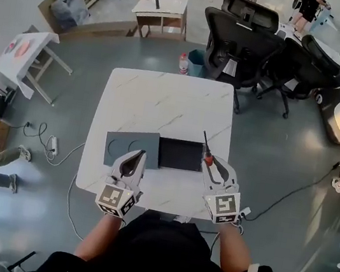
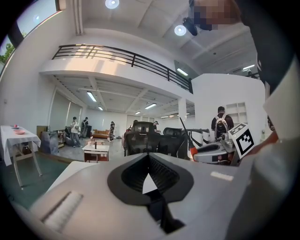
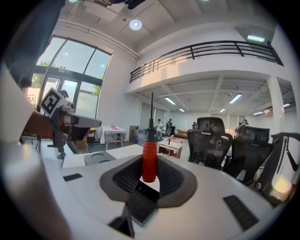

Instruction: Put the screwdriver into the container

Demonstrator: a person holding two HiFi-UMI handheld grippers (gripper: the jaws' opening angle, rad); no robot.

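A screwdriver with a red handle and a dark shaft stands upright between the jaws of my right gripper, which is shut on it. In the right gripper view the red handle sits between the pads and the shaft points up. The black container lies on the white table, just left of that gripper, and shows below the jaws. A grey lid lies beside it. My left gripper hovers at the lid's near edge, shut and holding nothing.
Black office chairs stand beyond the table's far edge. A small wooden table and a white side table stand further off. A power strip and cable lie on the floor at the left.
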